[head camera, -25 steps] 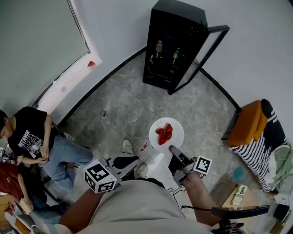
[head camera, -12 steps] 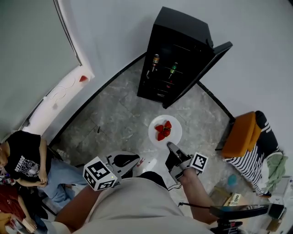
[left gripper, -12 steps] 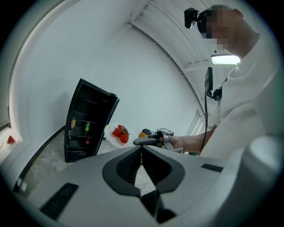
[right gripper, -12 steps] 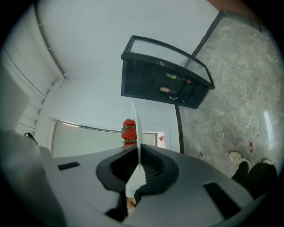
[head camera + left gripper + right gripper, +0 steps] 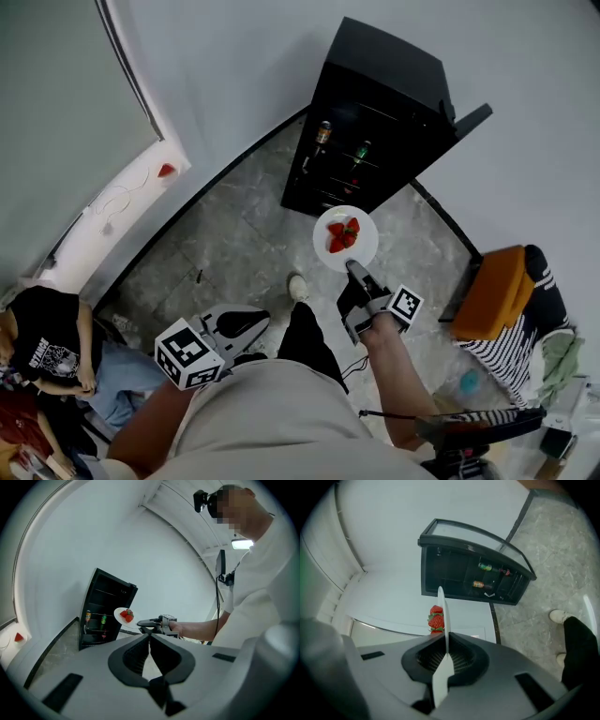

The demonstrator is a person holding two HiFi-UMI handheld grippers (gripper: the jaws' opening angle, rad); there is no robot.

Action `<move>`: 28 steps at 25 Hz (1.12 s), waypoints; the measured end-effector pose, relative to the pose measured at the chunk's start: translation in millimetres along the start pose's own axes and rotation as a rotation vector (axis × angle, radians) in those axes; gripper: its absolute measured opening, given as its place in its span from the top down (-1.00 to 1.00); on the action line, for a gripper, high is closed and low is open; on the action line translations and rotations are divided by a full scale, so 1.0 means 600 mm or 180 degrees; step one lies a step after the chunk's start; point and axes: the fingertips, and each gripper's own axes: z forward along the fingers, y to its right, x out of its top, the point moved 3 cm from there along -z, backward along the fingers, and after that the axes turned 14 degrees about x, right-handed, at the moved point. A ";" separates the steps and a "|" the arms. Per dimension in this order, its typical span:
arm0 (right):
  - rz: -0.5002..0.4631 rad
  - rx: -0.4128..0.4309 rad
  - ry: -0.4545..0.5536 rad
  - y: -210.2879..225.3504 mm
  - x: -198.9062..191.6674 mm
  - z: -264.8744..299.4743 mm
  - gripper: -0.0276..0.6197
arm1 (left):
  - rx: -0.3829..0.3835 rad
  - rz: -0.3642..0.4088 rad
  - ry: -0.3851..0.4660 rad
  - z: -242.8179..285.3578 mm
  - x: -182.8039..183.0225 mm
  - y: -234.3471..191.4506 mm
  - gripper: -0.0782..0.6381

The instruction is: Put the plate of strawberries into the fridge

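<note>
A white plate (image 5: 366, 239) carries red strawberries (image 5: 343, 234); it hangs in the air just in front of the black fridge (image 5: 375, 112), whose glass door (image 5: 469, 122) stands open to the right. My right gripper (image 5: 353, 270) is shut on the plate's near rim. In the right gripper view the plate (image 5: 442, 620) shows edge-on between the jaws, with the strawberries (image 5: 436, 618) on its left side and the fridge (image 5: 473, 576) beyond. My left gripper (image 5: 251, 322) sits low at the left, jaws together, nothing in them. The left gripper view catches the plate (image 5: 123, 615) and fridge (image 5: 104, 611) ahead.
Bottles (image 5: 323, 131) stand on the fridge shelves. An orange cushion (image 5: 492, 281) and striped fabric (image 5: 525, 328) lie at the right. A seated person in a black shirt (image 5: 42, 347) is at the lower left. Grey marble floor (image 5: 234, 234) runs to the white wall.
I have stepped closer to the fridge. The plate has moved up and forward with the right gripper, now right at the fridge's open front. The left gripper has stayed low.
</note>
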 end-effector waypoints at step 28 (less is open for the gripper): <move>0.0275 -0.0467 0.0124 0.277 0.444 0.418 0.83 | 0.1130 -0.0373 0.0044 0.236 0.231 -0.183 0.73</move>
